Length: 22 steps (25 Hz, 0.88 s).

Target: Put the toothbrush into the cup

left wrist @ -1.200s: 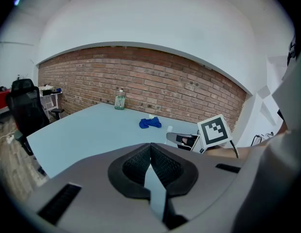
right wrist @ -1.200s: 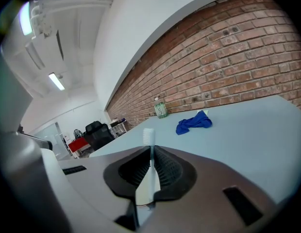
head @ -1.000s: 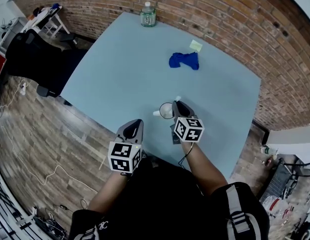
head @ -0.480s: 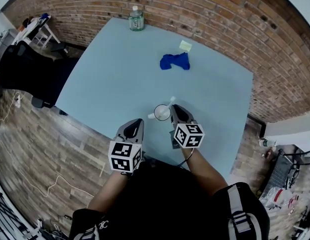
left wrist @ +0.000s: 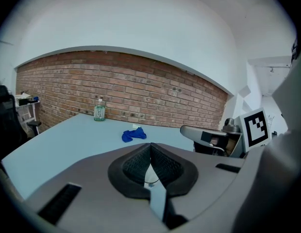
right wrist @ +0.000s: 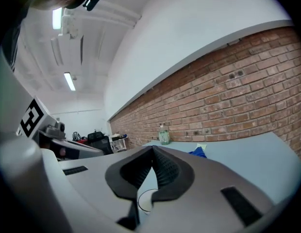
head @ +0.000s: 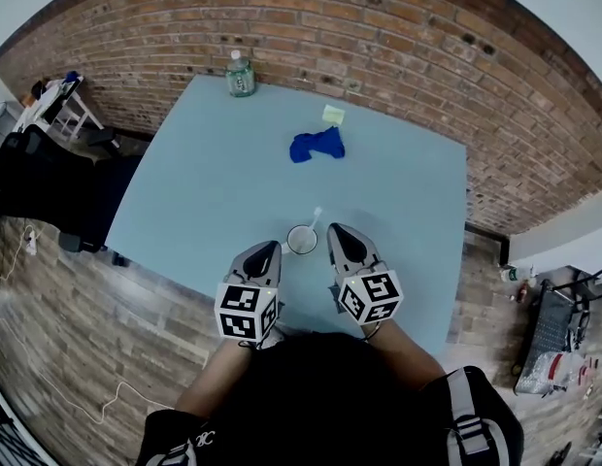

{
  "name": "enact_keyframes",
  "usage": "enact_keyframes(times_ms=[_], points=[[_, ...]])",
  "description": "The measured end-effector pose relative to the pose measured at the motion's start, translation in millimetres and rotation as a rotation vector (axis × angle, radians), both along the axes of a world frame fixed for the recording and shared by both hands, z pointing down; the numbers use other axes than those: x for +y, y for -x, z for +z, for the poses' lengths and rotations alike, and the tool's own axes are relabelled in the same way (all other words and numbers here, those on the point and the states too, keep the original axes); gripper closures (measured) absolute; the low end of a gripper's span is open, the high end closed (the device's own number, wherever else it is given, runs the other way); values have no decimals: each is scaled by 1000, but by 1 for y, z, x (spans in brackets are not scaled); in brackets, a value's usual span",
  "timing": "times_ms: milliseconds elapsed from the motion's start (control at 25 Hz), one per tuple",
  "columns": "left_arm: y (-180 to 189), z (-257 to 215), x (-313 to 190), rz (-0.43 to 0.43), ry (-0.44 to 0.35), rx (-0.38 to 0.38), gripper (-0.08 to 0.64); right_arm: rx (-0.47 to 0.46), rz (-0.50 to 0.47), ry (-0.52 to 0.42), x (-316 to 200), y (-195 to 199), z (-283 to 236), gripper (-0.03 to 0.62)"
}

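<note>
The toothbrush [head: 315,217] is being carried by the white cup [head: 301,240]. Its lower part is sitting inside, and its free end is leaning out over the rim toward the brick wall [head: 398,27]. Which end is sticking up is too small to be told. The cup is being borne upright by the light-blue table [head: 199,192], near the table's front edge.

The left gripper [head: 270,249] is being held just beside the cup on its left. Its jaws are being pressed together at the tips, with nothing pinched between them. The right gripper [head: 337,230] is being held just beside the cup on its right. Its jaws are likewise being pressed together on nothing. Neither gripper seems to be touching the cup, though the gap at the left one is hard to judge.

Farther back, a blue cloth [head: 317,145] is lying bunched, with a small pale-yellow piece [head: 333,115] just behind it. A clear bottle [head: 240,74] is standing at the far left corner.
</note>
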<state>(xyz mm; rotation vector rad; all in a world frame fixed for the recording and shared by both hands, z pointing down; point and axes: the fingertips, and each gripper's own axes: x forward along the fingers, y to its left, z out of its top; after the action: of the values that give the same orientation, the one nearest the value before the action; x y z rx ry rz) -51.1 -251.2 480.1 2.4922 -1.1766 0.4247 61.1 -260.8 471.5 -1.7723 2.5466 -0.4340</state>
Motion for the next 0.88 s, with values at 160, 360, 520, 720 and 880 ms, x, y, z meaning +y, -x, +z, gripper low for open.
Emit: enact_keyframes(times_ms=[160, 360, 520, 720, 880], points=[[-8, -5, -2, 30, -11, 3, 552, -37, 4, -36, 3, -1, -24, 578], [-14, -7, 2, 56, -16, 6, 552, -52, 11, -53, 6, -1, -34, 578], [-13, -9, 3, 62, -17, 9, 552, -73, 13, -38, 6, 1, -32, 578], [-6, -11, 5, 62, -20, 4, 552, -79, 36, -28, 4, 3, -28, 578], [1, -12, 7, 57, -24, 8, 552, -74, 32, -32, 3, 10, -30, 578]])
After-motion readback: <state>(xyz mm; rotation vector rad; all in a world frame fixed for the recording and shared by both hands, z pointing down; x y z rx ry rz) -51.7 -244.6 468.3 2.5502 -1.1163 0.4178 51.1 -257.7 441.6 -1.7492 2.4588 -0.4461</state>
